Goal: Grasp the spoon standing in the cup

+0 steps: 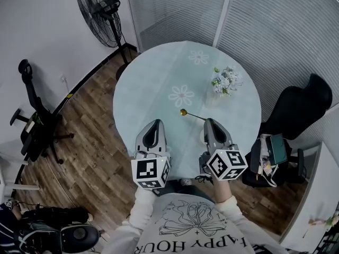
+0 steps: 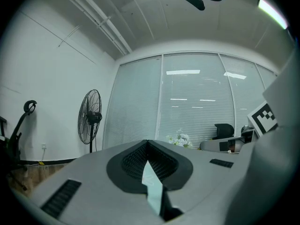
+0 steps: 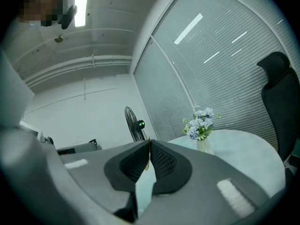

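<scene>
A thin spoon (image 1: 192,115) with a gold rounded end sticks out to the left over the round table (image 1: 159,83). Its other end runs into the tip of my right gripper (image 1: 210,121). In the right gripper view a gold sliver of the spoon (image 3: 149,154) shows between the pads, and the right gripper (image 3: 149,146) is shut on it. The cup is not plainly visible; it may be hidden under the right gripper. My left gripper (image 1: 154,123) hovers over the table's near edge, shut with nothing between its pads (image 2: 140,161).
A vase of pale flowers (image 1: 225,81) stands on the table beyond the right gripper. A standing fan (image 1: 100,7) is at the far left, a black office chair (image 1: 299,107) with a bag on it at the right, and exercise gear (image 1: 32,120) on the wooden floor at the left.
</scene>
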Available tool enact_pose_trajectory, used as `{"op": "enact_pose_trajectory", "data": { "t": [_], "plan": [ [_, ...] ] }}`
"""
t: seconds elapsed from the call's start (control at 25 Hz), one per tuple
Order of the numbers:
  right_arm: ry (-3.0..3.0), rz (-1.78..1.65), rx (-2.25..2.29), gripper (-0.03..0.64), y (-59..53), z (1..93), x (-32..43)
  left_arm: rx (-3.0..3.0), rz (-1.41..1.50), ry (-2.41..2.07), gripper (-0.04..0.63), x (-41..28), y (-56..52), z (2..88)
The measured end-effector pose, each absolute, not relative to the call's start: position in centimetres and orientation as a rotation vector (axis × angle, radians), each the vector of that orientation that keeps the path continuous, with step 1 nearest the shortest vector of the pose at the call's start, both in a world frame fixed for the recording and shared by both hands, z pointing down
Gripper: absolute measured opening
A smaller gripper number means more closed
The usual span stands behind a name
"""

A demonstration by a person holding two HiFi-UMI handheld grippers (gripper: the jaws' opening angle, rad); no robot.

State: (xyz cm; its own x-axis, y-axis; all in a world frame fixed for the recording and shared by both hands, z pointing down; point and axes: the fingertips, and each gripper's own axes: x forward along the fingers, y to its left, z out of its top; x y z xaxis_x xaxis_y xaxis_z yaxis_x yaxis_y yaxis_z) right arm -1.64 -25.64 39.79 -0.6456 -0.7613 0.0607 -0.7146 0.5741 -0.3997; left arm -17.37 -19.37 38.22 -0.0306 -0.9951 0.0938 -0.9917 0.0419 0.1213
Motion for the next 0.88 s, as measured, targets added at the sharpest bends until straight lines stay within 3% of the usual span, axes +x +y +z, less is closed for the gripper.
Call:
{"op": "enact_pose_trajectory", "data": {
  "t": [0.88],
  "plan": [
    [2.725, -0.556, -1.271, 0.015, -24.77, 40.1, -2.4, 2.08, -0.042, -2.14, 0.006, -16.92, -18.98, 38.47]
  ]
}}
